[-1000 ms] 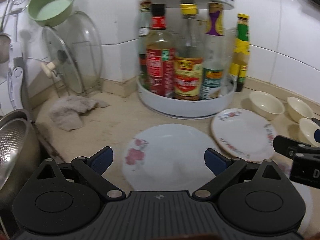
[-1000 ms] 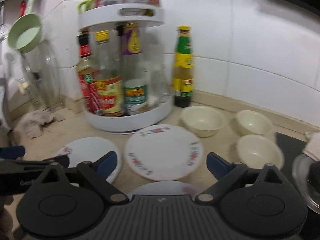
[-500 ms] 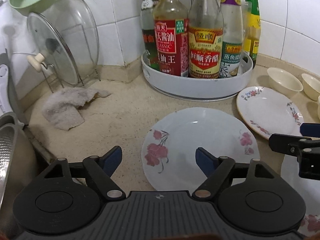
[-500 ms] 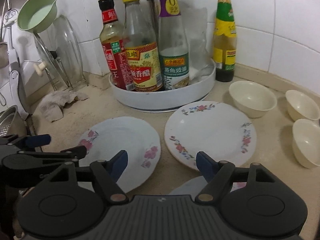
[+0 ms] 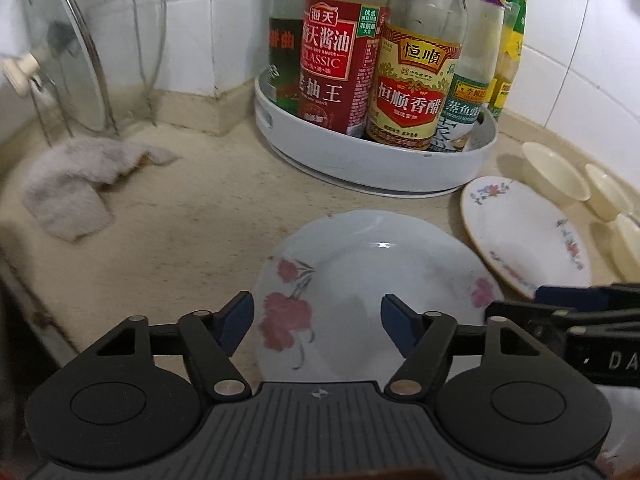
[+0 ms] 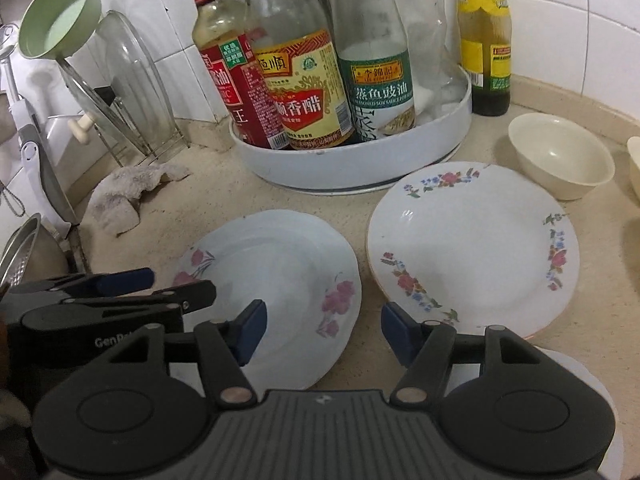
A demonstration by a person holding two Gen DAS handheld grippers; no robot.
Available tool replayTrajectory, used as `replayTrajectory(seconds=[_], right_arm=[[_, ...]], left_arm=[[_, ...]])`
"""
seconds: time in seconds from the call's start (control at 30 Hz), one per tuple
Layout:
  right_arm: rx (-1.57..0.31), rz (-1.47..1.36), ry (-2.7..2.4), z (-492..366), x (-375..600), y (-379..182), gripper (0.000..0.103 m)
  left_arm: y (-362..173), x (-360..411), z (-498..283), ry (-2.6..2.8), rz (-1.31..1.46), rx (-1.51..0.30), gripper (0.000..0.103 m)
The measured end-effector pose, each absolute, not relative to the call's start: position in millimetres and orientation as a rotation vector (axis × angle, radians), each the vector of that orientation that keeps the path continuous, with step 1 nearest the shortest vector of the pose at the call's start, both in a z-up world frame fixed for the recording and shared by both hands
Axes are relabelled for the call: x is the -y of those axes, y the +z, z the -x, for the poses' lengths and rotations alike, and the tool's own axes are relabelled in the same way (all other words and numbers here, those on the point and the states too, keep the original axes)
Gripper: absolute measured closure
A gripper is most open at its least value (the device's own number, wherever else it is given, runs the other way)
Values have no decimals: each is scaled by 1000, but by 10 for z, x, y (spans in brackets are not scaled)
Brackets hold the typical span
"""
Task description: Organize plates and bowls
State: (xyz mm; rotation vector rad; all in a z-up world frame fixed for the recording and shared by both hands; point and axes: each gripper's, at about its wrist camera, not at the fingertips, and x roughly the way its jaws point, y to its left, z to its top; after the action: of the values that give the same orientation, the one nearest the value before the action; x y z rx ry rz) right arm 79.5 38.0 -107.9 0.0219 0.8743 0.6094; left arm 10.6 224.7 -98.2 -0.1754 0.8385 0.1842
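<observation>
Left gripper spread wide, holding nothing, hovering over the near rim of the pink-flowered plate lying flat near the counter's front edge. Right gripper likewise wide and holding nothing, poised above the gap between that plate and the garland-rimmed plate just beside it. A third plate peeking out under the right gripper's body, mostly hidden. Cream bowl behind the garland plate, toward the back wall; possibly two more bowls beyond it, blurred at the frame edge. White turntable tray of sauce bottles at the counter's back corner. Crumpled rag and glass lids in a rack toward the left edge.
</observation>
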Motion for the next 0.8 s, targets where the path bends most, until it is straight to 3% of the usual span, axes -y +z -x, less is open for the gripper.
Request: replayTrajectory(seconds=[0.13,0.27,0.47,0.8], right_arm=[[-909,-27,628,-838,-403,-1122,43],[-947,-60,641,-929,-373,-1196,55],[-990,-94,659,-1010,-374,-1292,60],[-996,-157,707,-1060,-292,-1357,62]], left_arm=[[-1025,-2339,-160,131,229,-841,32],[-1037,-2399,-204,94,251,-829,34],[-1041,-2481,-221,80,260,-824,41],[-1068,-2593,-209,212,247,-872,42]])
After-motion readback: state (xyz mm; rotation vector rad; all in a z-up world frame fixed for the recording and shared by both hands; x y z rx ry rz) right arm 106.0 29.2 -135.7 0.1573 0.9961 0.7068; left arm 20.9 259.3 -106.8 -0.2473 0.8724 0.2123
